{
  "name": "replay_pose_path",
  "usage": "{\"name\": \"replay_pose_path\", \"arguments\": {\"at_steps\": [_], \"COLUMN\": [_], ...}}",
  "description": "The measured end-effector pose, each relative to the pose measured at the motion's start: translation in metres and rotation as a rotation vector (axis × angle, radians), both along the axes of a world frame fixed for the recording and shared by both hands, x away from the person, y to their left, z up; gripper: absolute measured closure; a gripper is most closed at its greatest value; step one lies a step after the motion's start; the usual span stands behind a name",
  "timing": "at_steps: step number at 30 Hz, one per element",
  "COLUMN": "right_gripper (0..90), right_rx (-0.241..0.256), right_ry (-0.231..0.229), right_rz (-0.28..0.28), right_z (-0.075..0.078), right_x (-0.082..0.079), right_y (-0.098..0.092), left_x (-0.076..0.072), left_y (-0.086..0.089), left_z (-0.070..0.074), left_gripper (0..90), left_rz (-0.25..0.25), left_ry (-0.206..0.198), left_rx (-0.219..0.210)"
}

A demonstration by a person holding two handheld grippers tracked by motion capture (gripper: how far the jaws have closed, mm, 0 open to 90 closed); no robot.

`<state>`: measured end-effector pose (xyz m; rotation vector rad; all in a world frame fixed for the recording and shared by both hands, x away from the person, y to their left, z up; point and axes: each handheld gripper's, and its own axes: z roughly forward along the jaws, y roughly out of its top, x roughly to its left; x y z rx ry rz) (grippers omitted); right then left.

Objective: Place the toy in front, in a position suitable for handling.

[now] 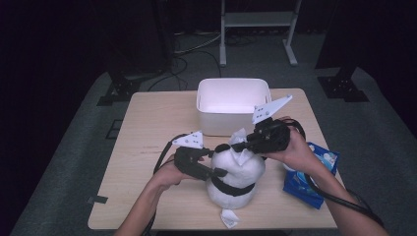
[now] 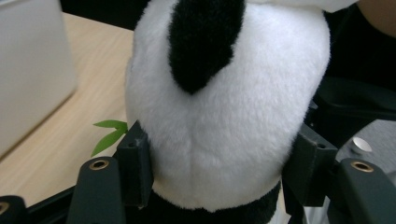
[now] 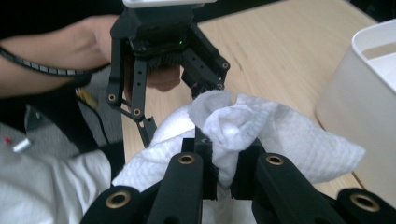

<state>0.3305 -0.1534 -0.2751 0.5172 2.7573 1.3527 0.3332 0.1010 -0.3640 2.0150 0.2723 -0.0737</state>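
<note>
A panda (image 1: 235, 172) toy stands on the desk (image 1: 147, 147) near a white bin (image 1: 233, 103). The left gripper (image 2: 215, 168) squeezes its soft body. The right gripper (image 3: 223, 163) pinches a thin paper towel (image 3: 280, 130) on top. The panda looks light and squashy, so hold its middle.

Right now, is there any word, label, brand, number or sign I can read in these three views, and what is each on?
No text is readable.
Blue packet by the person's right forearm: it carries printing with white patches, too small and blurred to read.
Plush panda, white tissue, white bin, grey plates on the left gripper and right gripper: no lettering visible.
</note>
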Motion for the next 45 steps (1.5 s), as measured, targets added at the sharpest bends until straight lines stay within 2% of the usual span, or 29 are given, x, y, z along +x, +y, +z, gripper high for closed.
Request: {"name": "replay_pose_path", "arguments": {"at_steps": [5, 12, 19, 23, 27, 32, 35, 38, 41, 45], "right_gripper": [83.6, 83.7, 83.8, 83.6, 83.5, 83.5, 83.5, 83.4, 83.4, 83.4], "right_rx": [0.059, 0.055, 0.059, 0.019, -0.014, -0.002, 0.000, -0.033, -0.094, -0.113], "right_ry": [0.027, 0.015, 0.024, 0.026, -0.015, -0.051, -0.053, -0.050, -0.043, -0.016], "right_rz": [-0.002, 0.001, -0.008, -0.017, -0.038, -0.030, -0.013, 0.010, 0.017, 0.008], "right_z": [-0.005, -0.002, -0.005, -0.006, 0.004, 0.017, 0.022, 0.018, 0.007, -0.004], "right_x": [0.003, 0.000, -0.002, -0.003, -0.005, -0.009, -0.009, -0.007, -0.006, -0.003], "right_y": [0.001, -0.001, -0.012, -0.015, -0.018, -0.017, -0.010, 0.000, 0.008, 0.003], "left_x": [-0.001, -0.003, -0.004, -0.004, -0.004, -0.004, -0.004, -0.003, -0.003, -0.003], "left_y": [0.006, 0.008, 0.003, -0.003, -0.012, -0.023, -0.031, -0.038, -0.043, -0.048], "left_z": [0.005, 0.018, 0.022, 0.019, 0.020, 0.020, 0.021, 0.021, 0.021, 0.018], "left_gripper": [36.4, 37.4, 37.5, 37.1, 36.8, 36.0, 35.6, 35.1, 33.7, 28.3], "left_rz": [0.008, 0.003, -0.002, -0.006, -0.003, -0.015, -0.024, -0.031, -0.038, -0.047], "left_ry": [-0.012, -0.059, -0.067, -0.058, -0.059, -0.065, -0.069, -0.070, -0.070, -0.062], "left_rx": [0.021, 0.061, 0.078, 0.083, 0.096, 0.103, 0.110, 0.118, 0.129, 0.140]}}
